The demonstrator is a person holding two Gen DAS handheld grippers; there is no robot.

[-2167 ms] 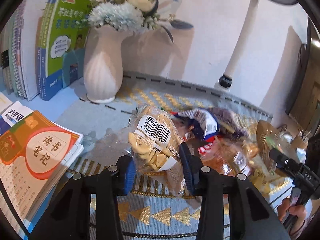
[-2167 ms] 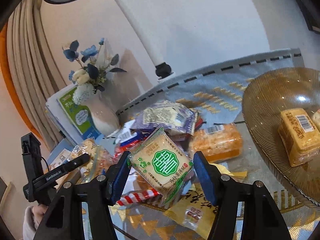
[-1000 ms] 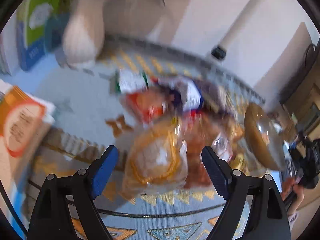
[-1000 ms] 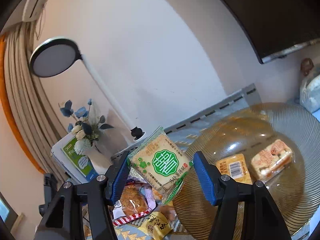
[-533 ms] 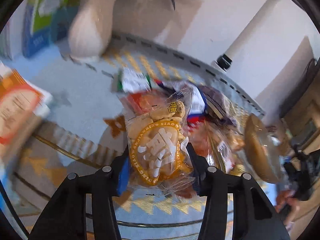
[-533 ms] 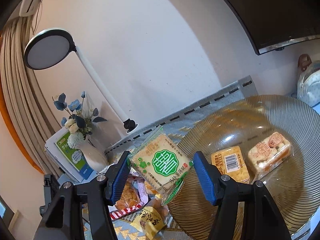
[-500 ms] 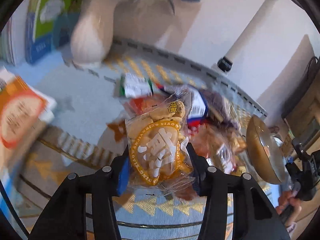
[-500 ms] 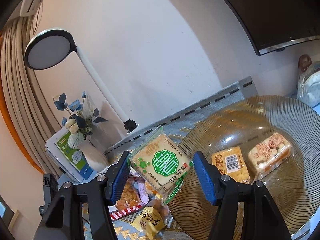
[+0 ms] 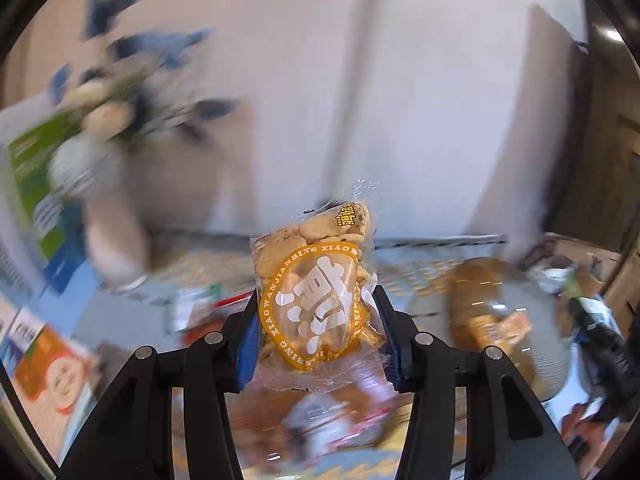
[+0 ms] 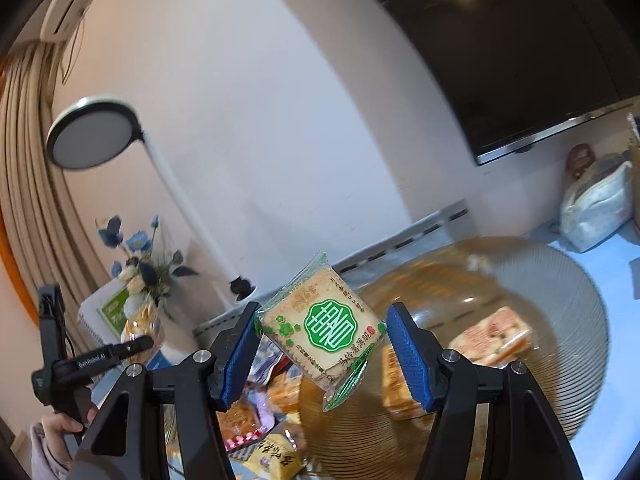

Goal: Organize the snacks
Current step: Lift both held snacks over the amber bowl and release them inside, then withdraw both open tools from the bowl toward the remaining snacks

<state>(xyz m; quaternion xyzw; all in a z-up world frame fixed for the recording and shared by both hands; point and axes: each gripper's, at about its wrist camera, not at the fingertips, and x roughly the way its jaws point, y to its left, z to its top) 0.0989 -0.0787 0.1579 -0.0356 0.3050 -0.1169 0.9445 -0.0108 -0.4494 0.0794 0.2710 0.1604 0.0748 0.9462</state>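
The left tool (image 9: 316, 332) is squeezing a clear cookie bag (image 9: 314, 300) up in the air. The right tool (image 10: 322, 344) is pinching a green cracker pack (image 10: 322, 326) by its corners above the glass plate (image 10: 560, 360). It might slip out early.

Both grippers' jaws apparently clamped (aloft)

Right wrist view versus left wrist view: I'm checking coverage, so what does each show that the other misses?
Only the right wrist view shows the right tool shut on the green-label cracker pack, the lamp head and a dark screen. Only the left wrist view shows the left tool shut on the clear biscuit bag. Both show the glass plate and the flower vase.
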